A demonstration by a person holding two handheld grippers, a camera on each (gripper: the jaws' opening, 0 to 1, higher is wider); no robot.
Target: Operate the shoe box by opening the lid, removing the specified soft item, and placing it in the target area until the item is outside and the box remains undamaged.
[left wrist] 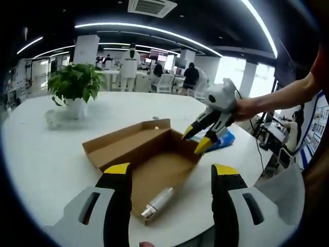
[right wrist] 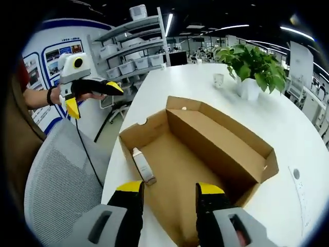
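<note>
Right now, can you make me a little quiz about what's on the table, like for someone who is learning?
1. True or false: the cardboard box is shut.
2. What lies inside the box? A) a white tube B) a shoe C) a banana
3. Fill the gap: the potted plant stands on the white ____.

Key
1. False: the lid is folded back and the box is open.
2. A: the white tube lies on the box floor.
3. table
</note>
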